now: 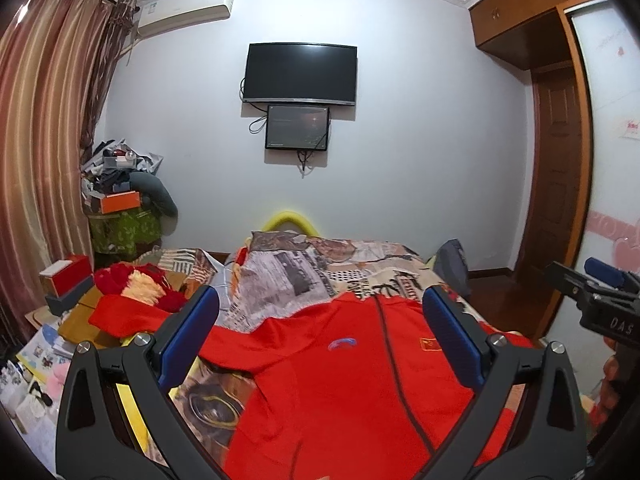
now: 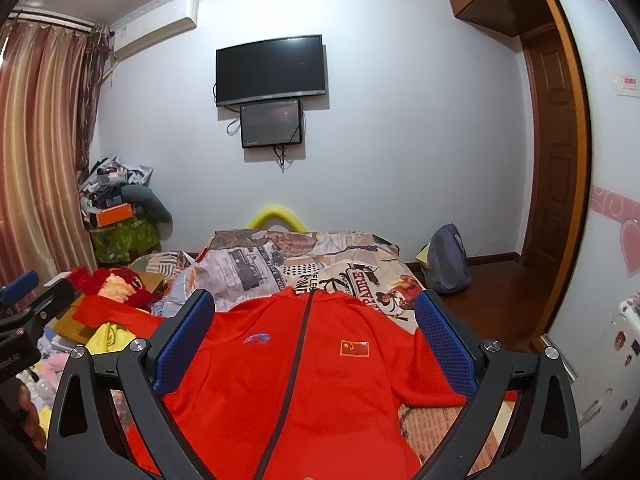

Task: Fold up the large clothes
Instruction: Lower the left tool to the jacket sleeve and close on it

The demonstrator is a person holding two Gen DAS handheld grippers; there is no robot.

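Note:
A large red zip jacket (image 1: 340,384) lies spread front-up on the bed, collar toward the far wall, with a blue logo and a small flag patch on the chest. It also shows in the right wrist view (image 2: 304,380). Its left sleeve (image 1: 132,316) stretches out to the left over the bed's edge. My left gripper (image 1: 320,320) is open and empty above the jacket's chest. My right gripper (image 2: 314,316) is open and empty above the jacket too. The right gripper's body shows at the right edge of the left wrist view (image 1: 600,304).
The bed (image 2: 360,276) has a newspaper-print cover (image 1: 304,264). A red plush toy (image 1: 136,284) and boxes (image 1: 66,276) lie at the left. A cluttered pile (image 1: 120,200) stands by the curtain. A backpack (image 2: 444,260) sits on the floor at right, near the wardrobe (image 2: 560,160).

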